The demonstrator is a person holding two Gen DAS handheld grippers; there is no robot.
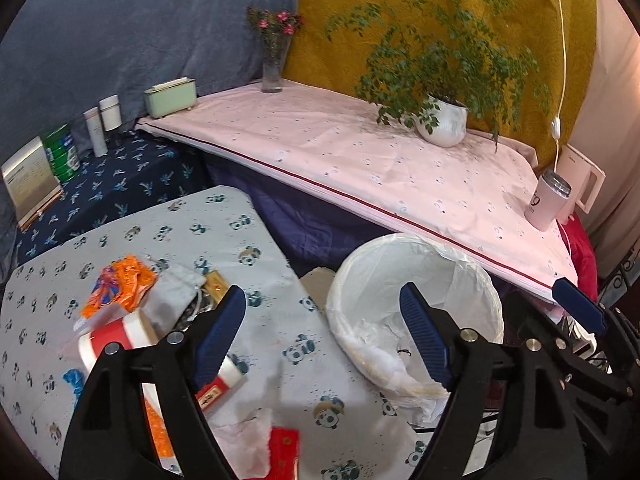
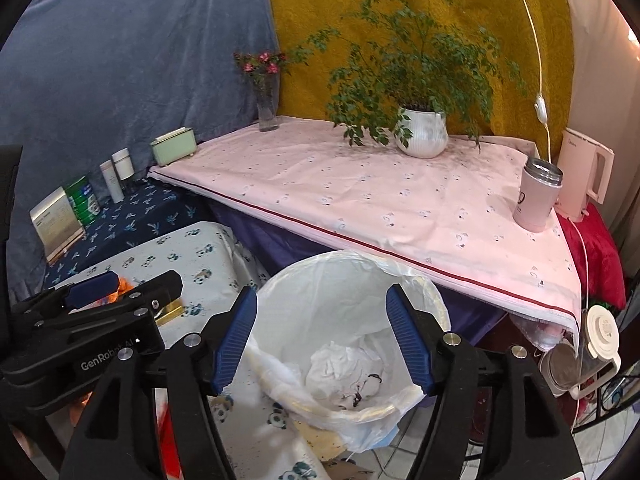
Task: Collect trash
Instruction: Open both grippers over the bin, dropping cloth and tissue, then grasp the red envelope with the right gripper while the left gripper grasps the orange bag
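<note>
A white bin lined with a plastic bag stands beside the panda-print table; in the right wrist view the bin holds crumpled white tissue. Trash lies on the table: an orange wrapper, a red-and-white cup, a grey pouch, a crumpled tissue and a red packet. My left gripper is open and empty over the table edge by the bin. My right gripper is open and empty above the bin's mouth. The left gripper also shows in the right wrist view.
A pink-clothed shelf behind the bin carries a potted plant, a flower vase, a pink tumbler and a kettle. Cans and bottles stand on the dark blue cloth at the left.
</note>
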